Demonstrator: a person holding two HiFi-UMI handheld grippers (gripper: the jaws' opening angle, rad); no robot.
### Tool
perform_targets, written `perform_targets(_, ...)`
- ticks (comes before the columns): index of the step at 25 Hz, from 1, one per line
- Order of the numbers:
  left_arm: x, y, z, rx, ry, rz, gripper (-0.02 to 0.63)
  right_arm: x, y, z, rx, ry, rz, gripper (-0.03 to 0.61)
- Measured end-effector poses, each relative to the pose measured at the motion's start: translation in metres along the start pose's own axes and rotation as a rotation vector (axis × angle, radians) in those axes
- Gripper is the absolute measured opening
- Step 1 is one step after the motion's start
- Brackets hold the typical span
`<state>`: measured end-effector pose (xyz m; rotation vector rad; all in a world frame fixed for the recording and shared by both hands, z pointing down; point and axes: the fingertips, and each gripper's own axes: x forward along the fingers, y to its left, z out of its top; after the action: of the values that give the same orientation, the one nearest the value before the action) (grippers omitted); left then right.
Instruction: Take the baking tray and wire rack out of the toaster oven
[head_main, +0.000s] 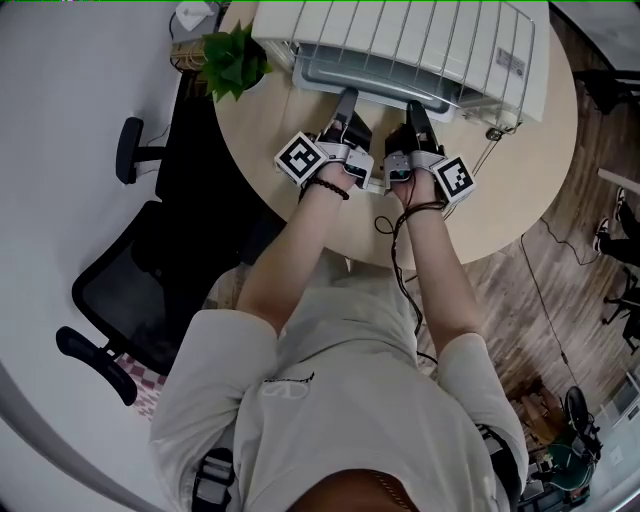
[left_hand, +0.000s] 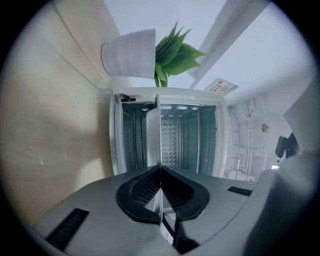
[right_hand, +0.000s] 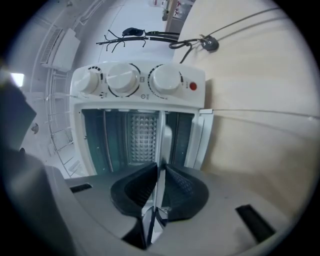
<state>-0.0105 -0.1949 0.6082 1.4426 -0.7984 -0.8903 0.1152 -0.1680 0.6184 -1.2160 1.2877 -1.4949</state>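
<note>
We see both grippers at the open mouth of the white toaster oven (head_main: 400, 35), which stands on the round pale wooden table (head_main: 510, 190). The left gripper (left_hand: 160, 172) has its fingers pressed together on the near edge of the thin grey metal baking tray (left_hand: 158, 130). The right gripper (right_hand: 159, 169) has its fingers clamped on that same edge. The tray reaches back into the oven.

Round table (head_main: 480, 215) with toaster oven (head_main: 420, 40), plant (head_main: 236, 62)
</note>
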Motion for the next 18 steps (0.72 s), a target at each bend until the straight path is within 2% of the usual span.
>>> perform_targets(5,-0.030,-0.011,-0.011,-0.002,-0.018,-0.005,0.005,-0.031,0.002,-0.012,0.006,0.042,-0.016,0.049)
perform_targets(10,-0.060,-0.019,-0.019,0.034,-0.021,0.007,0.005,-0.062,0.001,-0.022,-0.023,0.092,-0.033,0.049)
perform_targets(18,-0.102,-0.039,-0.035,0.016,-0.029,0.020,0.005,-0.103,0.015,-0.042,-0.019,0.155,-0.033,0.049)
